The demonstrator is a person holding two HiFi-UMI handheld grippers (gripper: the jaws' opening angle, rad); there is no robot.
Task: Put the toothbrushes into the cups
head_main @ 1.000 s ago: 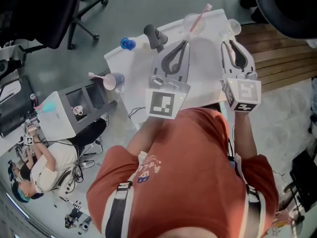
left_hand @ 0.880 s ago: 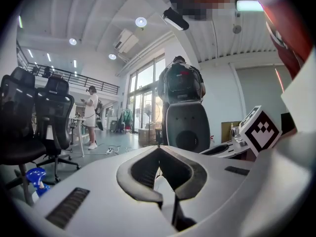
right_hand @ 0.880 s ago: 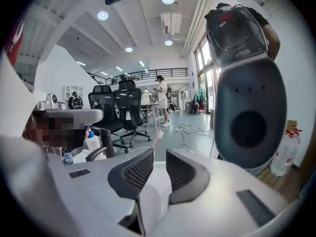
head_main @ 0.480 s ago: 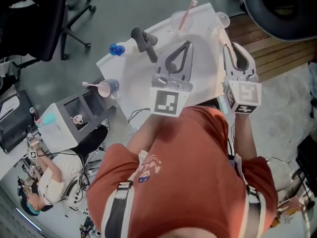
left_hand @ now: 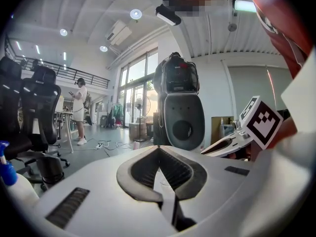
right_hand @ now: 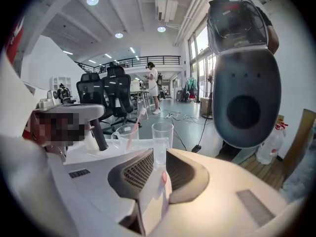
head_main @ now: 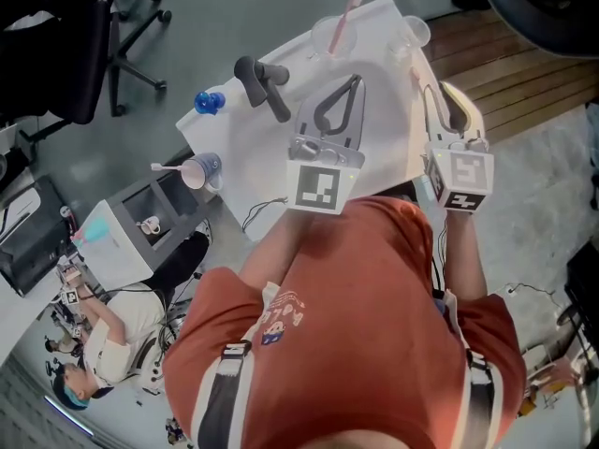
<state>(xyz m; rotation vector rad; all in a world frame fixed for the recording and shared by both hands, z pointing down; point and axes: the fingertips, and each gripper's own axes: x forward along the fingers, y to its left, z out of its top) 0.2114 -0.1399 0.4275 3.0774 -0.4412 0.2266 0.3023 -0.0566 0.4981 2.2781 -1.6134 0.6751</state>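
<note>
Toothbrush (right_hand: pixel 163 177), pink at its end, is pinched between the jaws of the right gripper (right_hand: pixel 158 154). Only the right gripper view shows this. From the head view, that gripper (head_main: pixel 429 92) simply points out over the white counter (head_main: pixel 384 68), and whatever it holds is too thin to make out.

Just beyond those jaws, in line with them, an empty clear cup (right_hand: pixel 162 135) stands upright on the counter. The head view places it near the far right corner (head_main: pixel 415 32). To its left is a handled cup (right_hand: pixel 121 137) with a second toothbrush (right_hand: pixel 134 126) already leaning in it, pink, with its head up. The head view shows this pair near the counter's far edge (head_main: pixel 332 37), well apart from both grippers.

The left gripper (left_hand: pixel 158 148) has its jaws pressed together at the tips, with nothing between them. In the head view it hovers over the middle of the counter (head_main: pixel 354 80), beside the right gripper.

A dark handle-shaped tool (head_main: pixel 262 80) lies on the counter to the left. A blue-topped bottle (head_main: pixel 208 101) stands at the counter's left corner, and the left gripper view catches it at its own left edge (left_hand: pixel 6 169).

Both gripper views also take in the wider room, with black office chairs (right_hand: pixel 111 95) and a person standing (right_hand: pixel 153 80) in the distance.
</note>
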